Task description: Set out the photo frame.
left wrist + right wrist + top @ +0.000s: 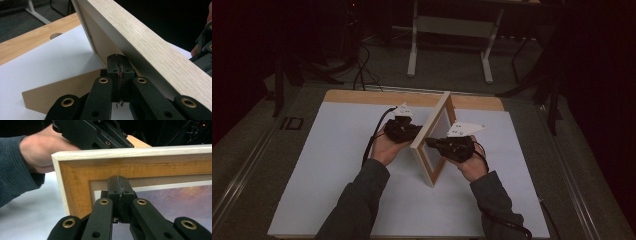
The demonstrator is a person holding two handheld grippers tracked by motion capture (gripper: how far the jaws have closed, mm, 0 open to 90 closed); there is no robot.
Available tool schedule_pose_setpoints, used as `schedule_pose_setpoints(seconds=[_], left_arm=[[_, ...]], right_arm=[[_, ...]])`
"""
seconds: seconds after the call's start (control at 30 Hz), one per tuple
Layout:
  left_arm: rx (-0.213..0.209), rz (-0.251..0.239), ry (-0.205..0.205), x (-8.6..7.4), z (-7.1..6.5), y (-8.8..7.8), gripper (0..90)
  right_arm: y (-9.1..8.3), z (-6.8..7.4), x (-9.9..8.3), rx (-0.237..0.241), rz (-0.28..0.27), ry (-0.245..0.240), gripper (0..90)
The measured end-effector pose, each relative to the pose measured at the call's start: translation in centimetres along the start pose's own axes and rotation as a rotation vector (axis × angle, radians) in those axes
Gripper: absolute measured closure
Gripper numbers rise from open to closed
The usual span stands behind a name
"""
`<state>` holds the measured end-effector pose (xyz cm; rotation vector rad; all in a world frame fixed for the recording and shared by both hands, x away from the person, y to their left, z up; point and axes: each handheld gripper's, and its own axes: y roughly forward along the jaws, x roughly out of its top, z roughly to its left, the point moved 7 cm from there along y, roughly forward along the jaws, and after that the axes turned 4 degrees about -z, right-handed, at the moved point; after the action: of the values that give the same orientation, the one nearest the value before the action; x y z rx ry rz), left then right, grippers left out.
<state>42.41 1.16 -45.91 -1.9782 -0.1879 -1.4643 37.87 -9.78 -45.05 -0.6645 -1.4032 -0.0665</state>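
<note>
A light-wood picture frame (pixel 438 131) stands on edge, tilted, on the white tabletop (pixel 337 165). My left gripper (pixel 409 131) is behind it. Its jaws are shut, with the tips (pixel 117 58) against the frame's back (pixel 150 50), where the brown stand leg (pixel 62 92) folds out. My right gripper (pixel 432 143) is at the front, also shut. Its tips (pixel 119 180) touch the frame (pixel 125 167) at the mat near a corner of the picture (pixel 175 200). The left gripper (pixel 95 135) and its hand (pixel 37 147) show above the frame's top edge.
A strip of bare wood (pixel 362 96) runs along the table's far edge, with a round hole (pixel 55 35) in it. Beyond stand a white desk frame (pixel 413 45) and loose cables (pixel 362 70) on the dark floor. A cable trails from the right sleeve (pixel 507 222).
</note>
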Motion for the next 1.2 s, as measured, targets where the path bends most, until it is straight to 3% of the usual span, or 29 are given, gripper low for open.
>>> schedule_pose_setpoints(seconds=[0.53, 0.73, 0.83, 1.2], left_arm=[[0.083, -0.073, -0.063, 1.1, 0.3, -2.8, 75.3], [0.083, -0.117, -0.109, 1.6, 0.0, -4.4, 68.9], [0.080, -0.142, -0.111, 2.1, -0.3, -5.3, 66.3], [0.086, -0.127, -0.126, 2.3, -1.9, -6.6, 53.9]], right_arm=[[-0.5, -0.8, -0.6, -0.030, 0.004, 0.016, 84.9], [-1.0, -1.5, -1.1, -0.052, 0.009, 0.027, 81.5], [-1.1, -1.7, -1.2, -0.056, 0.010, 0.031, 79.5], [-1.6, -2.6, -1.7, -0.088, 0.022, 0.052, 72.8]])
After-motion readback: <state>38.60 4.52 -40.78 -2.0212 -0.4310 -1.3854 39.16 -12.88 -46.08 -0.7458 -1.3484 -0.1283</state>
